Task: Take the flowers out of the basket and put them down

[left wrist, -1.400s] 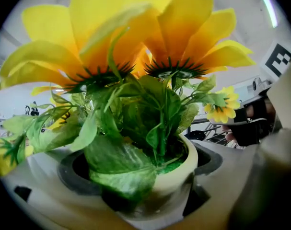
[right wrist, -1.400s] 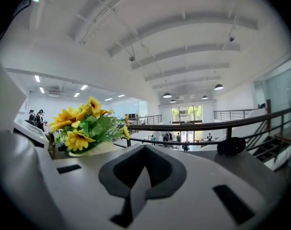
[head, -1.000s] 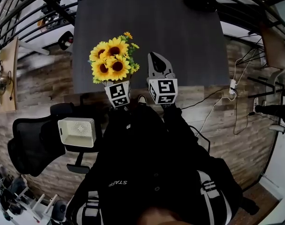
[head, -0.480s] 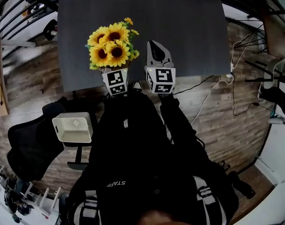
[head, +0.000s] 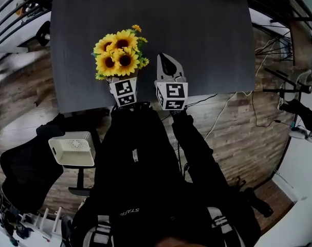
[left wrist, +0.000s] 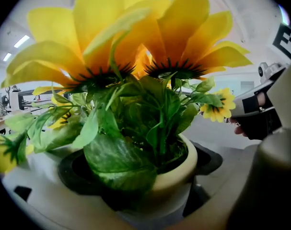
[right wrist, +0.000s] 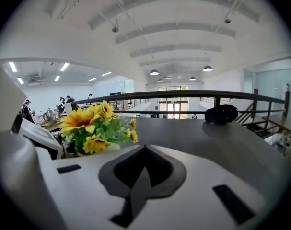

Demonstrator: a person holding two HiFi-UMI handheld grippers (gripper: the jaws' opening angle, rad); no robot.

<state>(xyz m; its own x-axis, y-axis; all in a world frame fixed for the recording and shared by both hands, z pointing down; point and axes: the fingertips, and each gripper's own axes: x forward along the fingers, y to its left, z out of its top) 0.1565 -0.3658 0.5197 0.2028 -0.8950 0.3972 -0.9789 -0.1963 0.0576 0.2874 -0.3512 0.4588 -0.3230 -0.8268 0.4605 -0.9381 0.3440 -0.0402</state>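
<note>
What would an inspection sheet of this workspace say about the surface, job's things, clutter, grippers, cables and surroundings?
Surface: dark table, mostly bare.
Job's things: sunflower pot held over the table's near edge; white basket by the black chair.
Clutter: one dark object at the table's far end.
Grippers: left gripper shut on the sunflower pot; right gripper shut, empty.
Cables: white cable on the floor.
Surroundings: wood floor, railing.

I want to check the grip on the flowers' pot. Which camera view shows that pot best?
The left gripper view: the cream pot fills the foreground, held by the left gripper. The head view hides it under the flowers; the right gripper view shows only a pale sliver below the leaves.
</note>
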